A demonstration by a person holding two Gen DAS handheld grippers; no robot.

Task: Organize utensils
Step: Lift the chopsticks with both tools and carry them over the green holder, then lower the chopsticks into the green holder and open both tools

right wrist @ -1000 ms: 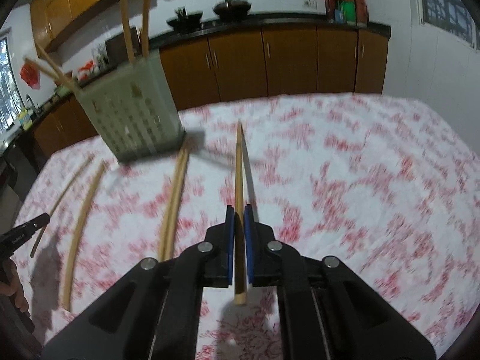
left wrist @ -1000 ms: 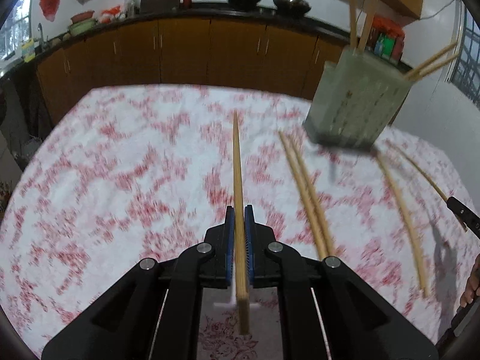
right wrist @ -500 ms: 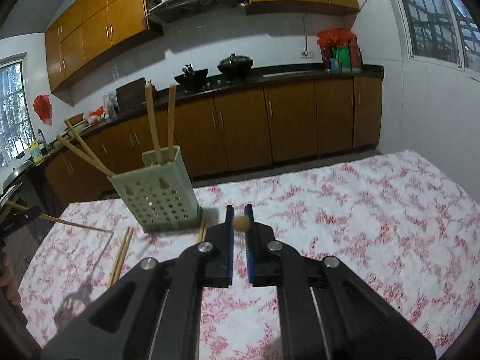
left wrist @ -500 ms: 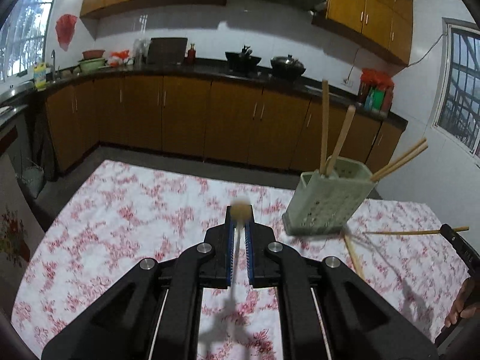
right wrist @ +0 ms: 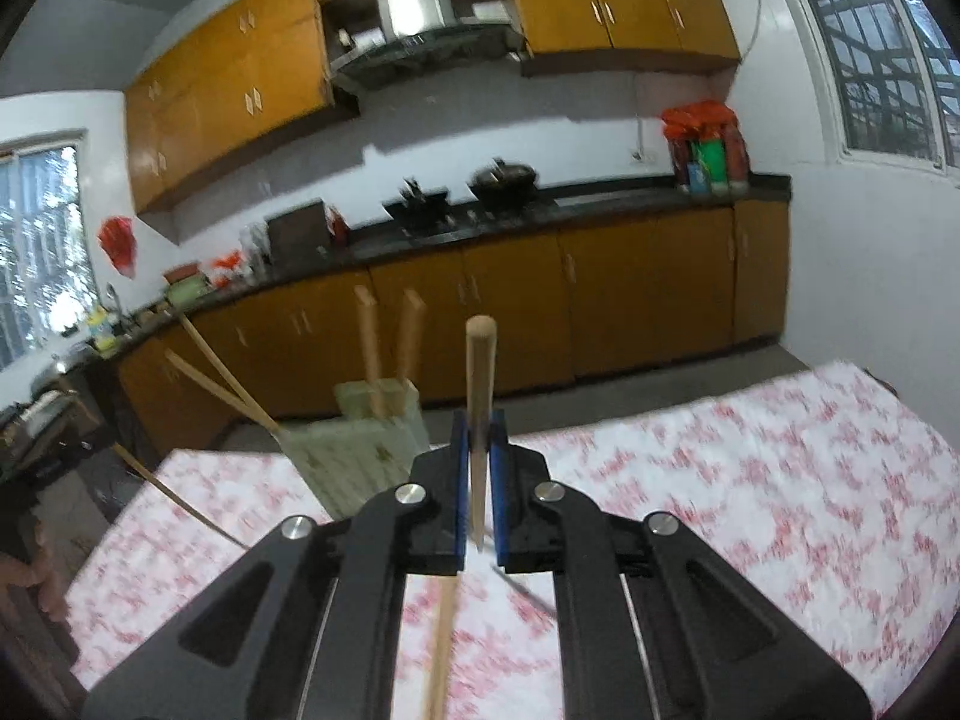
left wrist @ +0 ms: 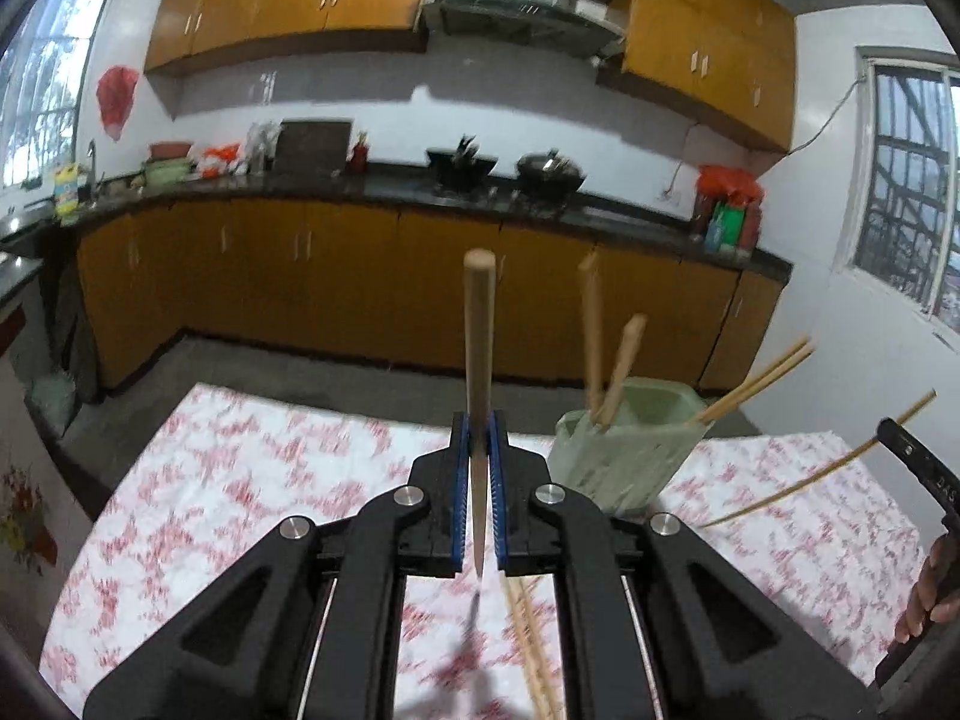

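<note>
My left gripper (left wrist: 479,429) is shut on a wooden chopstick (left wrist: 480,336) that stands upright above the table. A pale green perforated holder (left wrist: 624,456) with several chopsticks in it stands to its right. My right gripper (right wrist: 478,429) is shut on another upright chopstick (right wrist: 480,384), with the holder (right wrist: 354,450) to its left. The right gripper's chopstick also shows in the left wrist view (left wrist: 828,468). Loose chopsticks (left wrist: 528,630) lie on the cloth below.
The table has a white cloth with red flowers (left wrist: 240,480). Brown kitchen cabinets (left wrist: 300,276) and a counter with pots run behind it. One loose chopstick (right wrist: 441,642) lies under the right gripper.
Both grippers have lifted and tilted up from the cloth, each carrying its chopstick, which now stands upright. The holder now appears nearer to both.
</note>
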